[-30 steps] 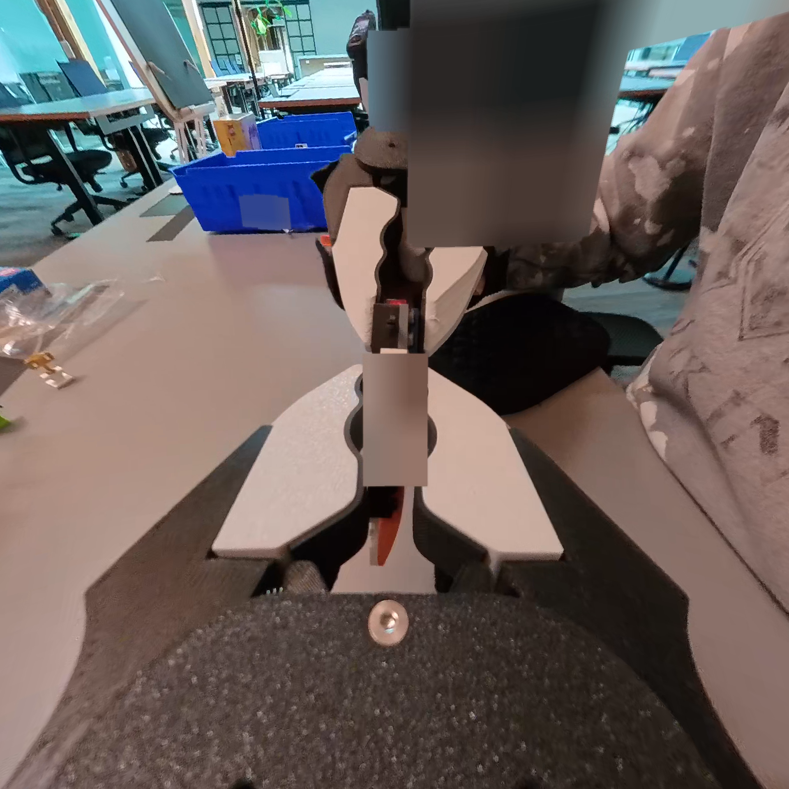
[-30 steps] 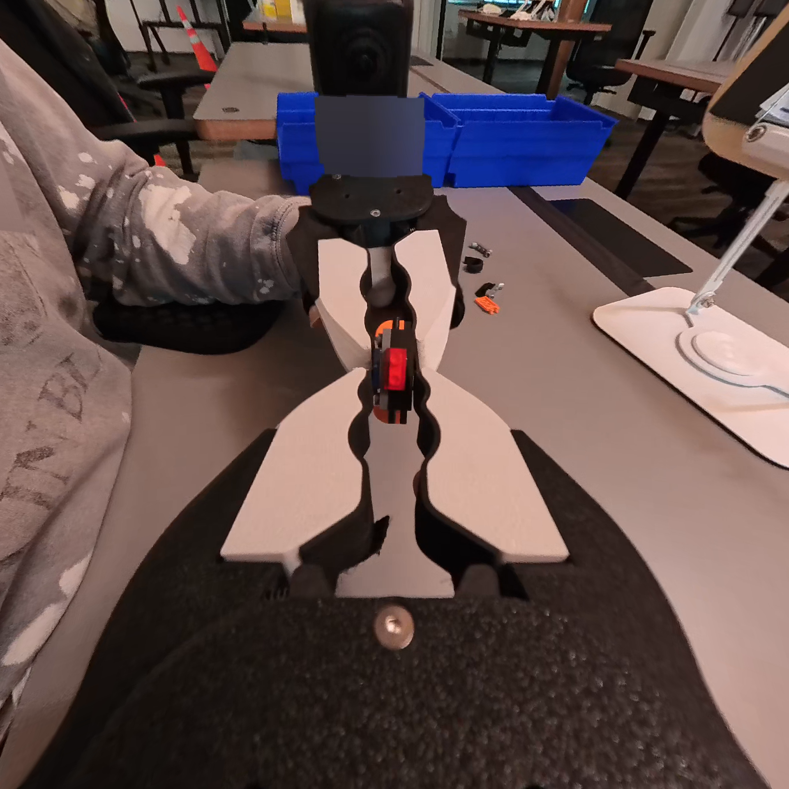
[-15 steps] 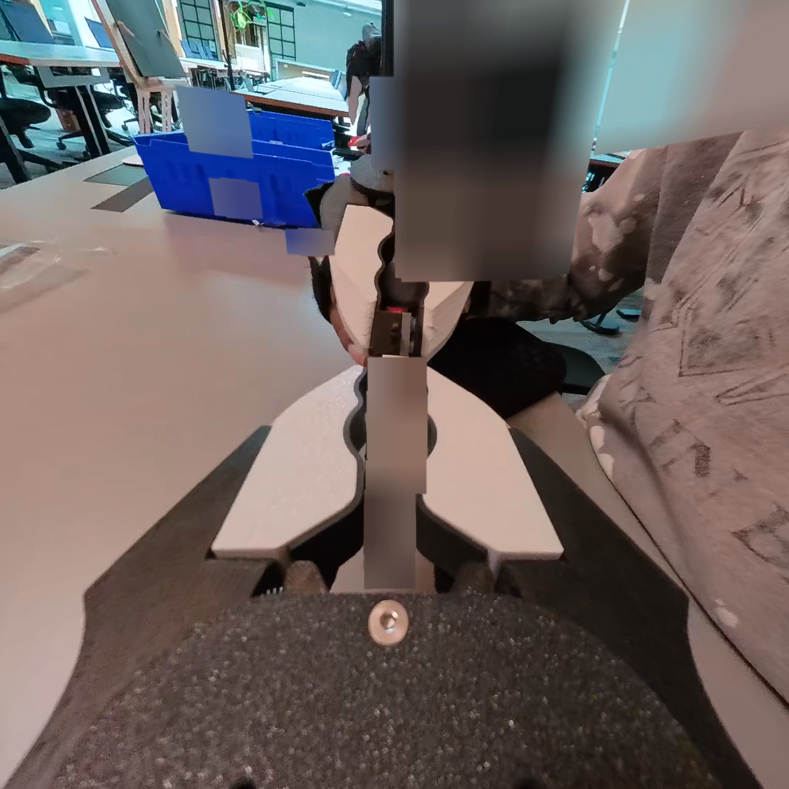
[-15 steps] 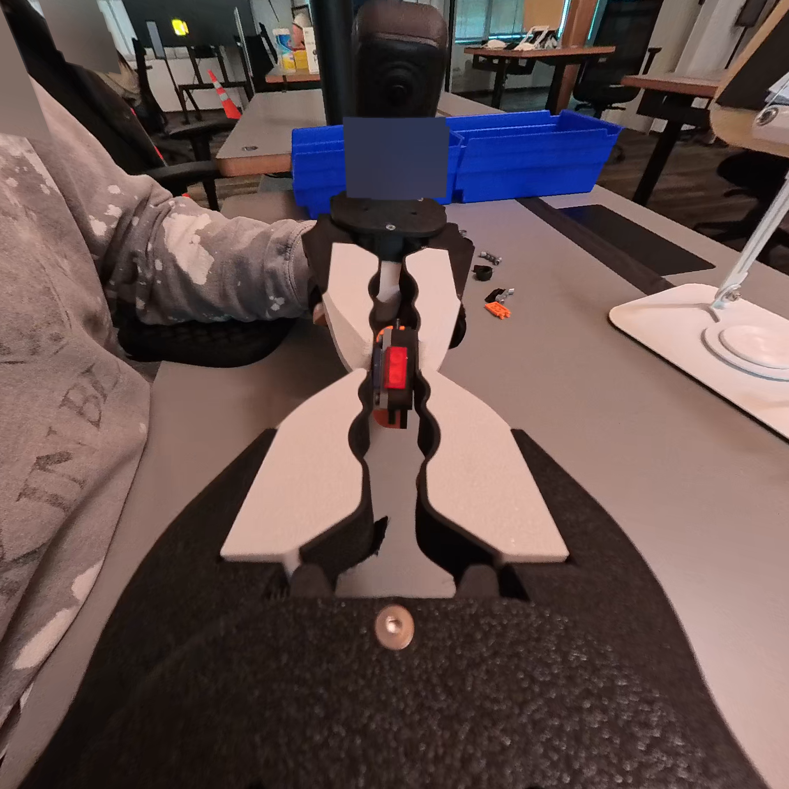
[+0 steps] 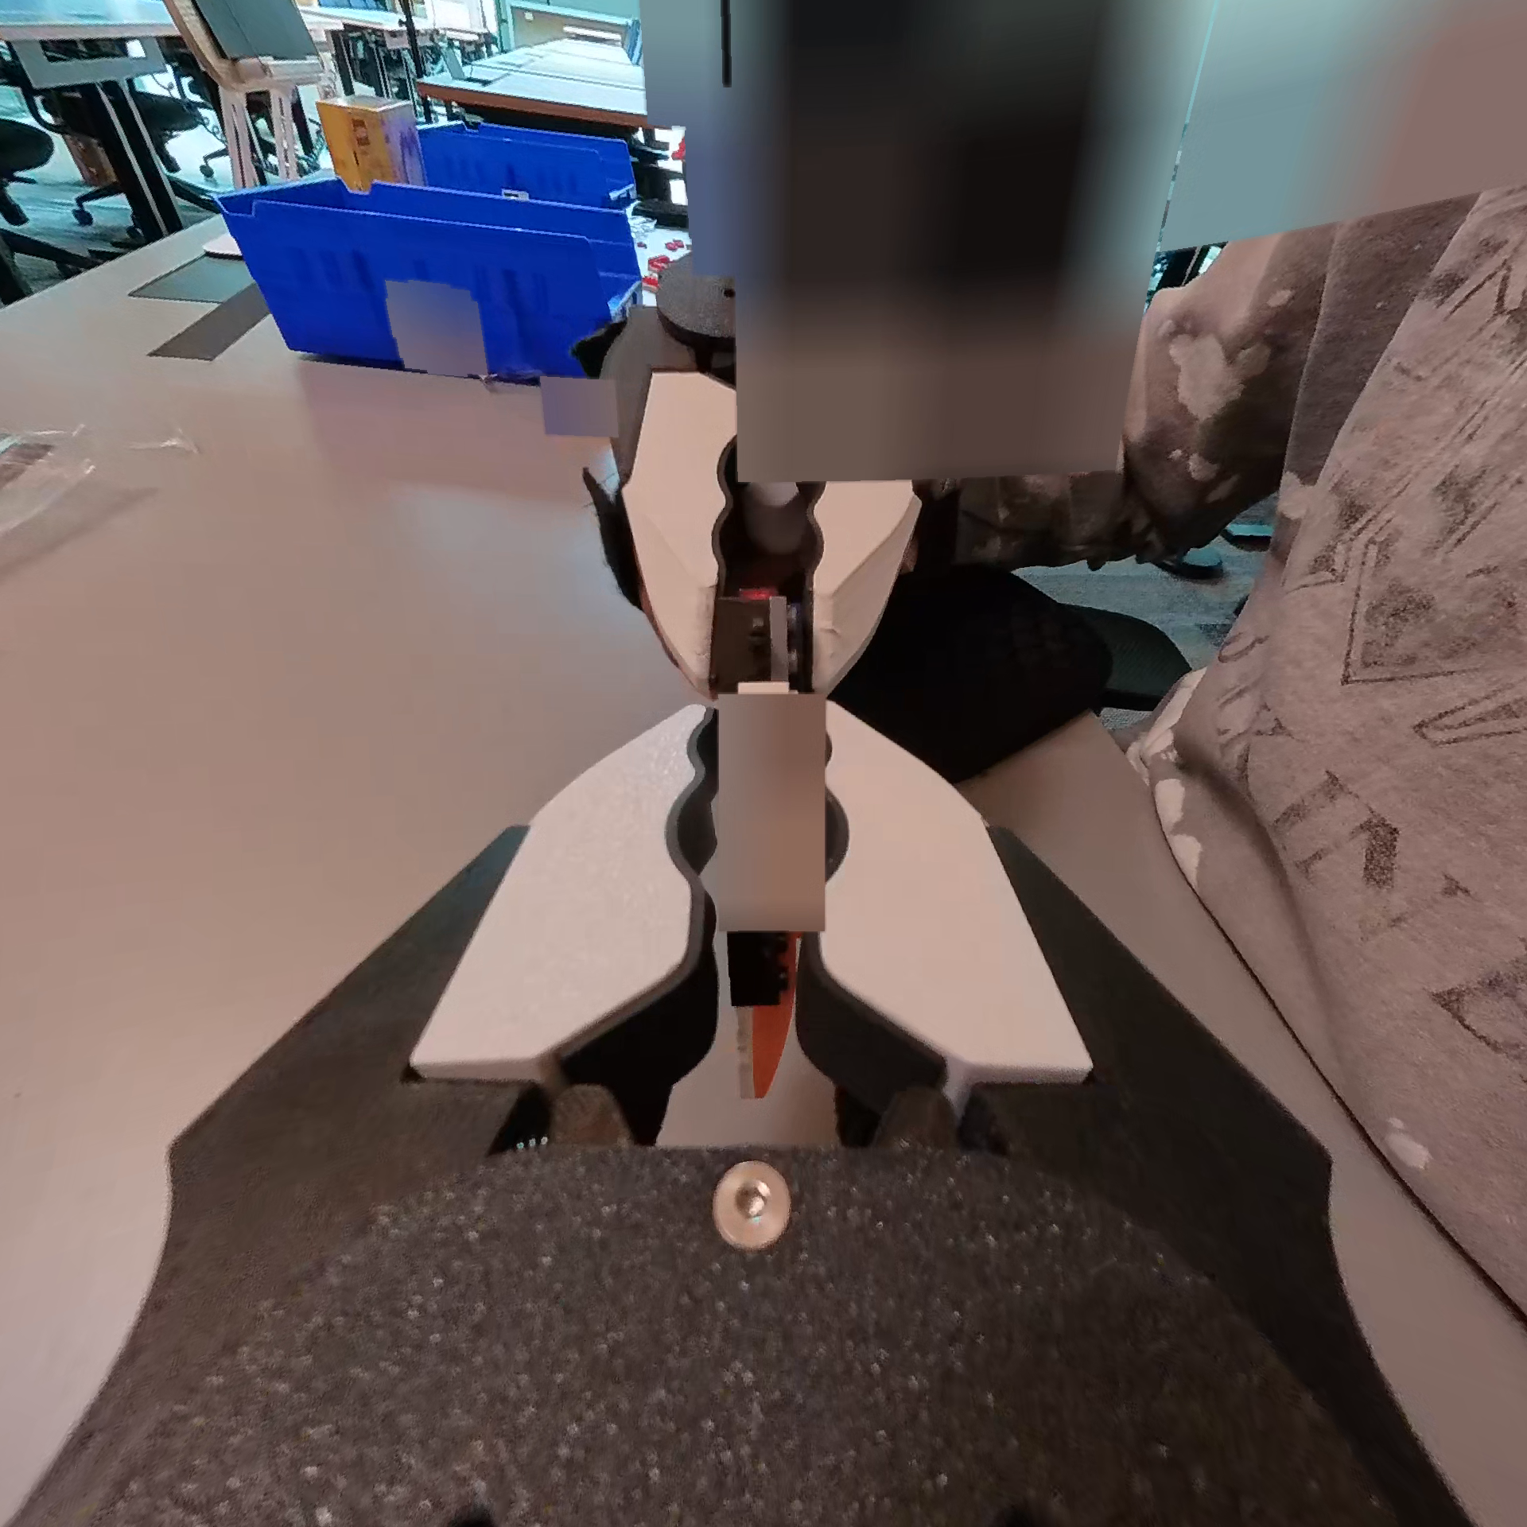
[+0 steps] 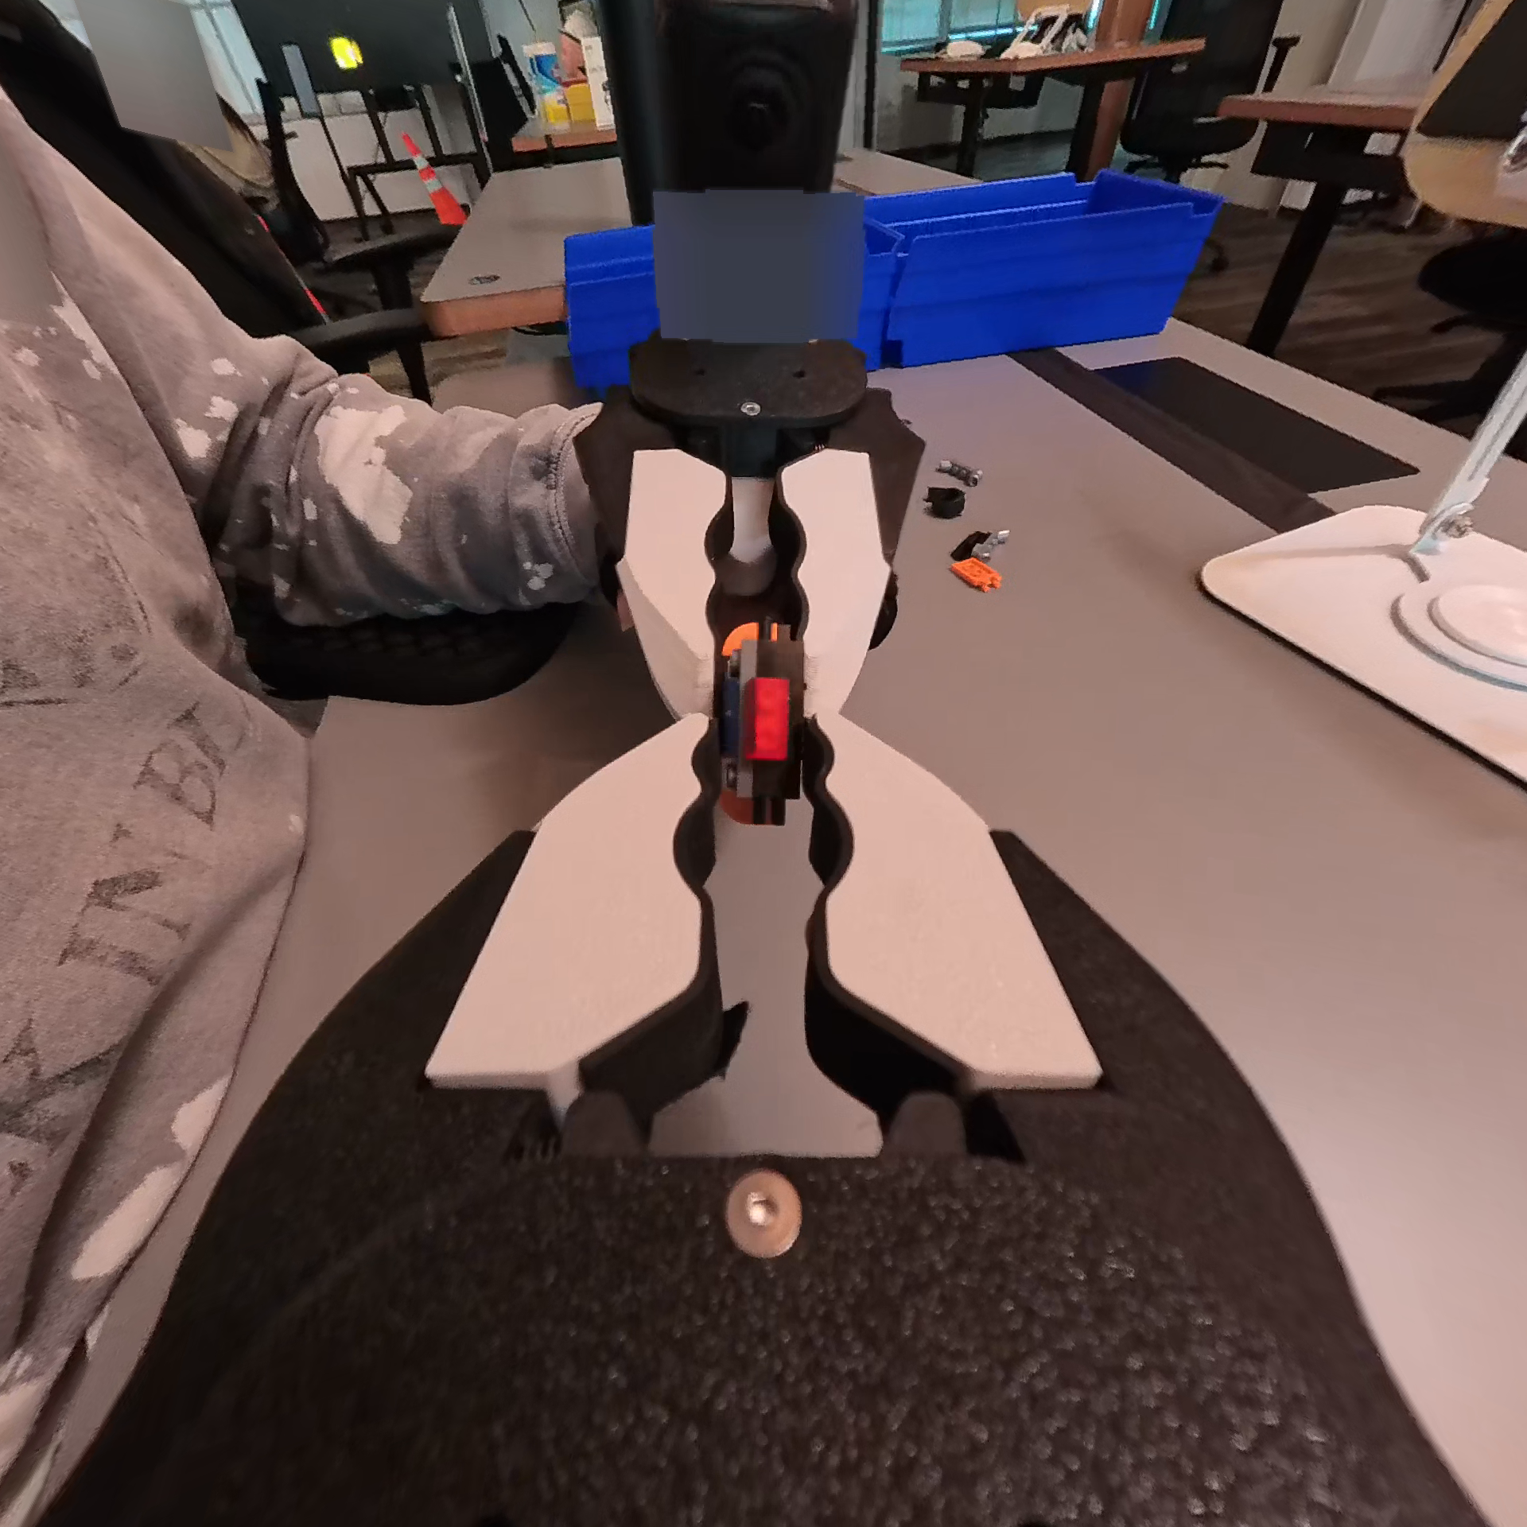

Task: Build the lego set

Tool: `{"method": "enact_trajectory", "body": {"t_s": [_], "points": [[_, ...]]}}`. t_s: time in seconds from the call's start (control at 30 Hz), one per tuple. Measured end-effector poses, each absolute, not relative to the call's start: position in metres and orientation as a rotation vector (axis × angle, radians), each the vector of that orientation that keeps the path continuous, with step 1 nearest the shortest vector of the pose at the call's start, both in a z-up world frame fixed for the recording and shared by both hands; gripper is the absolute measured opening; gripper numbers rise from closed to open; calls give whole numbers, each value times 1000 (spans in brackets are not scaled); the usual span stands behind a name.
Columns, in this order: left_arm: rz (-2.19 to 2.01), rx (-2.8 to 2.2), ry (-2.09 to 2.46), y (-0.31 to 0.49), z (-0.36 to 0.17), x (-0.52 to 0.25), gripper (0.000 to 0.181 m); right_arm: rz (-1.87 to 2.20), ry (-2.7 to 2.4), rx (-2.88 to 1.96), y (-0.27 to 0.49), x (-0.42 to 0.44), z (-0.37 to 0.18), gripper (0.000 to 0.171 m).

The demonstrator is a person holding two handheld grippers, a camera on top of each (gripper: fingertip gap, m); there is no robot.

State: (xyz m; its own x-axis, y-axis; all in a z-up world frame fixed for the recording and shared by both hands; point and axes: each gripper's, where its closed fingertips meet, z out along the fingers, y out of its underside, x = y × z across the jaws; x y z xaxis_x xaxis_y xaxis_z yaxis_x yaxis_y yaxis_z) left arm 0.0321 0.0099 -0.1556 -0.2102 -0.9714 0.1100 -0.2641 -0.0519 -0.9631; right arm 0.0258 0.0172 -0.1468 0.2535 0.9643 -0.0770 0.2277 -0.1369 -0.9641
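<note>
My two grippers meet tip to tip above the grey table (image 6: 1074, 785). Between them is a small lego assembly (image 6: 764, 715) of black, blue, orange and red bricks. My right gripper (image 6: 756, 735) is shut on its near end, with the red brick facing up. My left gripper (image 6: 756, 661) faces it and is shut on the far end. In the left wrist view my left gripper (image 5: 764, 719) holds a black and orange part (image 5: 773, 1033) deep between its fingers. The right gripper (image 5: 760, 661) pinches a black and grey part (image 5: 748, 644). A mosaic patch hides the joint.
Several loose lego pieces (image 6: 975, 573) lie on the table to the right of the grippers. A white lamp base (image 6: 1363, 595) stands further right. Blue bins (image 6: 1033, 273) stand at the back. A clear plastic bag (image 5: 49, 479) lies far left. The person's grey sleeve (image 6: 372, 496) rests by the near edge. Less than 4 cm separates the two grippers' tips.
Both grippers stay shut tip to tip on the assembly. The pair has turned and tilted a little, so the background shifts in both views.
</note>
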Motion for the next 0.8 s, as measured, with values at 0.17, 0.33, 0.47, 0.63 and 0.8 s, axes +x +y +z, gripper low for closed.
{"method": "enact_trajectory", "body": {"t_s": [0.17, 0.33, 0.47, 0.63, 0.8], "points": [[-1276, -1360, 1532, 12, -159, 32, 18, 930, -1144, -1583, 18, 26, -152, 18], [-1224, -1338, 1493, 17, -154, 33, 20, 898, -1099, -1527, 23, 26, -147, 18], [-1235, -1330, 1474, 18, -152, 33, 20, 881, -1074, -1470, 24, 26, -144, 18], [-1263, -1298, 1461, 16, -148, 33, 20, 896, -1076, -1426, 21, 27, -141, 18], [-1285, -1262, 1458, 14, -145, 32, 18, 923, -1083, -1411, 18, 26, -142, 18]]}}
